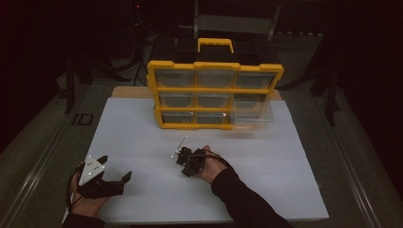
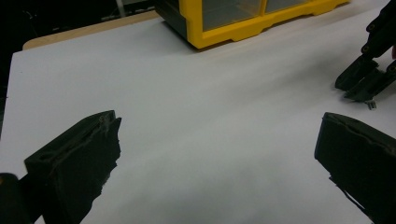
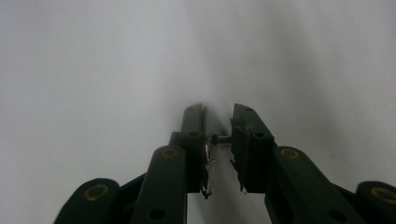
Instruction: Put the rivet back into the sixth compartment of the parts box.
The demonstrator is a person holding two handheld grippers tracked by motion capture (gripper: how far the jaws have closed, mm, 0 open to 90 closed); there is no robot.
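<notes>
Nearest to us, at the front left of the white counter (image 1: pixel 142 118), we see the left claw (image 1: pixel 116 172) resting low with its jaws spread wide and nothing between them. It lies well apart from the yellow organizer (image 1: pixel 215 95), far to the near left of it.

Closer to the organizer, in front of its lower edge, the right claw (image 3: pixel 218 140) points down at the counter. Its jaws stand narrow, pinched on a small metal screw (image 3: pixel 222 138) that lies crosswise in the gap, its long axis running from one jaw face to the other. The screw sits right at the claw tips on the counter surface, so we judge the coming move to be a straight lift, and the right hand (image 1: pixel 209 168) is by far the nearer one.

Farthest off, the organizer stands upright with clear drawers in three rows. Its bottom right drawer (image 1: pixel 252 118) juts out toward us, open.

We can read no brand, label or writing anywhere.
</notes>
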